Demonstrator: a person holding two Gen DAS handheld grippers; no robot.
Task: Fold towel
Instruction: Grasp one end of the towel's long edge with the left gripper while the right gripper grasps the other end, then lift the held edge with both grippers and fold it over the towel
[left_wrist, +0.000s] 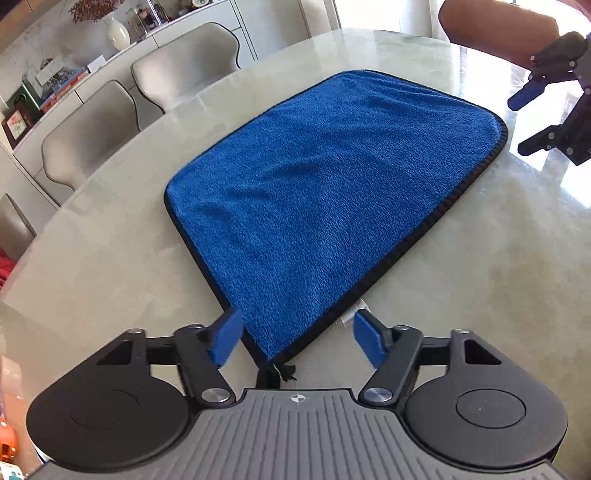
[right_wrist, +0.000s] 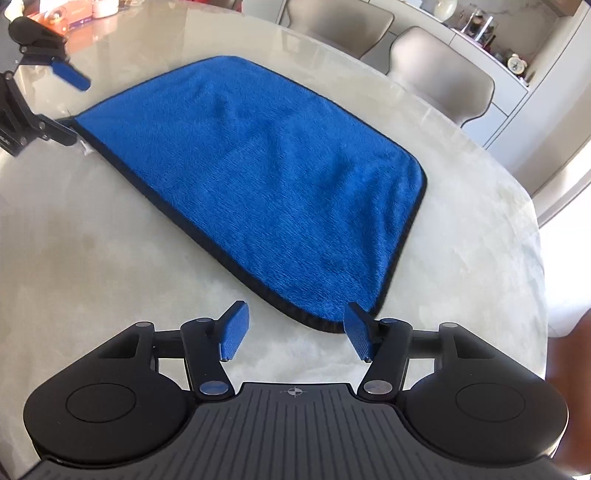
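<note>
A blue towel (left_wrist: 325, 184) with a black hem lies flat on the pale round table (left_wrist: 498, 277). My left gripper (left_wrist: 297, 338) is open, its blue pads on either side of the towel's near corner, where a white tag (left_wrist: 351, 314) and loose threads show. My right gripper (right_wrist: 293, 332) is open at another corner of the towel (right_wrist: 258, 177), the right pad over the hem. Each gripper shows in the other's view: the right one at the far right (left_wrist: 524, 125), the left one at the far left (right_wrist: 74, 107).
Grey chairs (left_wrist: 92, 136) stand around the table's far side, with a sideboard (left_wrist: 55, 81) holding a vase, books and frames behind. A person's arm (left_wrist: 495, 33) is at the upper right. Boxes (right_wrist: 74, 18) sit at the table's far edge.
</note>
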